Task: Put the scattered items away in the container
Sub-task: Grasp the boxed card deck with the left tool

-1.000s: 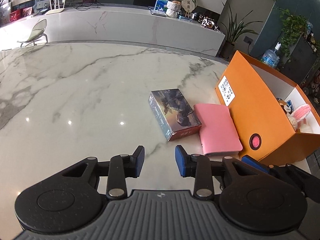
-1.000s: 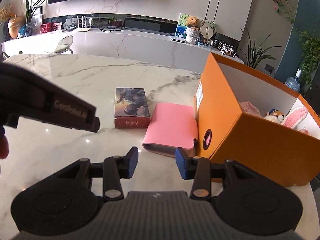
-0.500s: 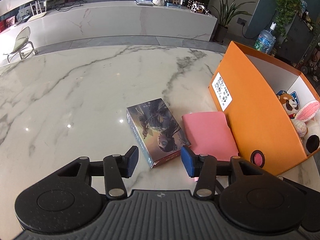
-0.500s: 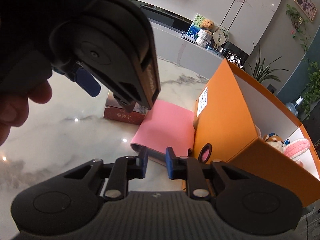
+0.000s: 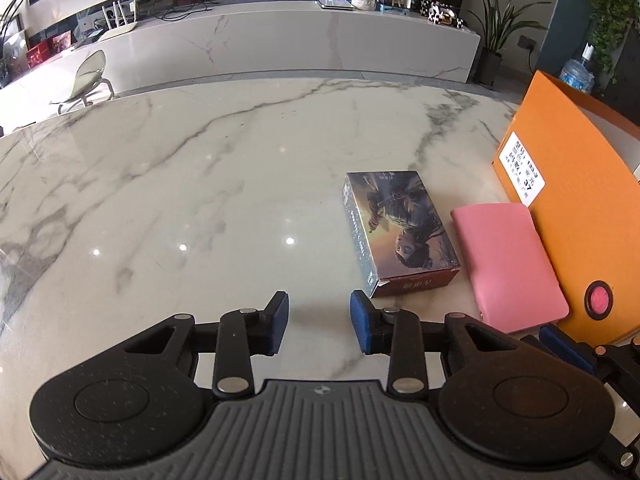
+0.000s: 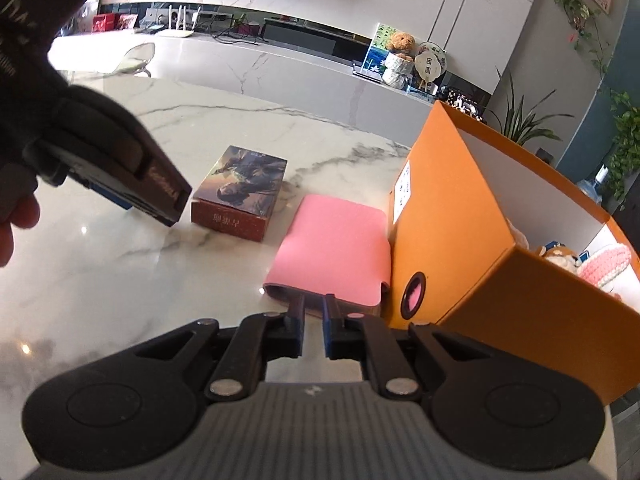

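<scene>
An illustrated card box (image 5: 400, 228) lies flat on the marble table (image 5: 200, 200), and a pink soft case (image 5: 508, 264) sits beside it against the orange container (image 5: 568, 216). My left gripper (image 5: 319, 318) hovers open just short of the card box's near left corner, with nothing between its fingers. In the right wrist view, my right gripper (image 6: 315, 300) sits at the near edge of the pink case (image 6: 336, 244). Its jaws are drawn in to a thin gap, and the case's rim shows between the tips. The orange container (image 6: 452, 216) stands open-topped with soft toys (image 6: 600, 268) inside.
The left gripper's black housing (image 6: 120, 160) and a person's hand (image 6: 16, 220) fill the upper left of the right wrist view. Bare marble stretches left of the card box (image 6: 240, 192). A long counter (image 5: 280, 40), a chair (image 5: 88, 76) and plants lie beyond the table.
My right gripper's jaws went from wide apart to nearly together and came down onto the pink case's near edge. My left gripper shifted left and back, still open.
</scene>
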`<state>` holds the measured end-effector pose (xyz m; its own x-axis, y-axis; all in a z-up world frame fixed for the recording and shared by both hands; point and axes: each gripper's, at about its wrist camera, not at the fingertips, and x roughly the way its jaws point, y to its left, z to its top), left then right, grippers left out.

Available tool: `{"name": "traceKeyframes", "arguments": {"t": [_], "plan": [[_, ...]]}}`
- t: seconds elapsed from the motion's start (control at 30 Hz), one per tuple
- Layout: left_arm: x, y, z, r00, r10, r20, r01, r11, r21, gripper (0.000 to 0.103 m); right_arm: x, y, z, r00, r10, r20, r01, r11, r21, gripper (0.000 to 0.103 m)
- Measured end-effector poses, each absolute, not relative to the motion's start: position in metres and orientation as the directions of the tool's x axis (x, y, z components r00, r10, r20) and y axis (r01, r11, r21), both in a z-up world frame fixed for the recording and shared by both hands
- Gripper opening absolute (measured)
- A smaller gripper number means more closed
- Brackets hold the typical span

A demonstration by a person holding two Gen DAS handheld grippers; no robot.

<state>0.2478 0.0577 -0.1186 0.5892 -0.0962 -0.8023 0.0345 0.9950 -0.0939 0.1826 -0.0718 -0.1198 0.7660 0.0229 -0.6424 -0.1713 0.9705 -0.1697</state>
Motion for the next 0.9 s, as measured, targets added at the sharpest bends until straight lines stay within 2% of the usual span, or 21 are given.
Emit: {"name": "traceKeyframes", "arguments": {"t": [0.07, 0.13, 0.27, 0.53, 0.9], "plan": [[0.245, 0.059, -0.117, 0.594, -0.128, -0.794, 0.040, 0.991, -0.130, 0.041, 0.184, -0.074, -0.119, 0.765, 0.037, -0.642, -0.161, 0.978, -0.135, 0.010], [0.243, 0.059, -0.116, 0.601, -0.149, -0.785, 0.045, 0.987, -0.153, 0.050, 0.185, -0.077, -0.118, 0.765, 0.051, -0.642, -0.150, 0.984, -0.101, 0.011], [0.244, 0.060, -0.116, 0.620, -0.170, -0.766, 0.041, 0.982, -0.185, 0.050, 0.197, -0.074, -0.117, 0.766, 0.068, -0.639, -0.153, 0.985, -0.078, 0.011], [0.261, 0.074, -0.116, 0.660, -0.181, -0.729, 0.007, 0.972, -0.234, 0.034, 0.226, -0.062, -0.118, 0.768, 0.094, -0.633, -0.174, 0.983, -0.065, 0.011], [0.279, 0.081, -0.129, 0.640, -0.312, -0.702, -0.001, 0.913, -0.407, 0.034, 0.258, -0.046, -0.127, 0.763, 0.122, -0.634, -0.218, 0.973, -0.075, 0.010]]}}
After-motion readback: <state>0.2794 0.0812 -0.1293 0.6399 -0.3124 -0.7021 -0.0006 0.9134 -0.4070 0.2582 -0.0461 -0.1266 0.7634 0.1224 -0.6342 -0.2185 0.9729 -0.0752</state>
